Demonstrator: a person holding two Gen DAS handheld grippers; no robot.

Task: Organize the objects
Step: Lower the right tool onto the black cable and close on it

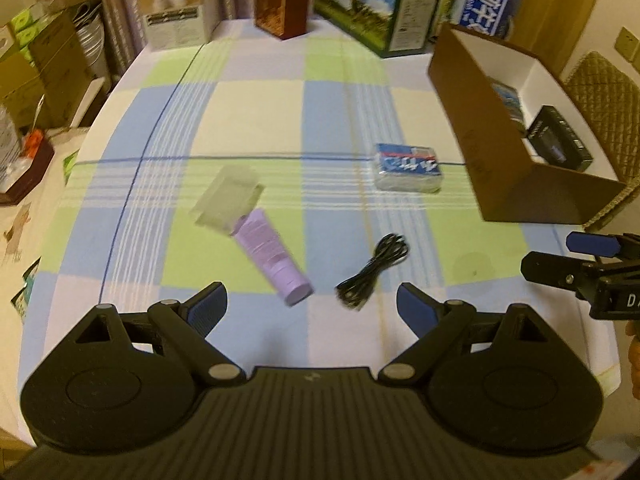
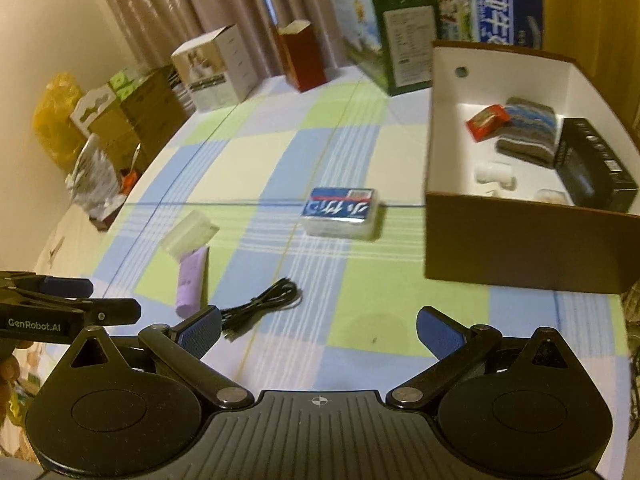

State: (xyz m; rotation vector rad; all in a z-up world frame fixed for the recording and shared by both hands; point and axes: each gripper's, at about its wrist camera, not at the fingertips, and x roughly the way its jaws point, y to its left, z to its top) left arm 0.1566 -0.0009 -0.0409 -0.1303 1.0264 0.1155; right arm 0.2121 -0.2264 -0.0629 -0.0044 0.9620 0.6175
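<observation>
The left gripper [image 1: 311, 308] and right gripper [image 2: 318, 330] are hanging wide open and empty above the checked tablecloth [image 1: 260, 108]. The brown cardboard box [image 2: 520, 248] is already holding several items. A lilac plastic tube [image 1: 272, 256], translucent case [image 1: 228, 196], coiled black cable [image 1: 374, 270] and blue tissue pack [image 1: 408, 168] are lying outside it, unsorted. Cartons are lining the table's far edge before curtains.

Matt checked cloth tablecloth [image 1: 260, 112], glossy plastic-wrapped tissue pack [image 1: 408, 168], brown cardboard box [image 1: 480, 128].
</observation>
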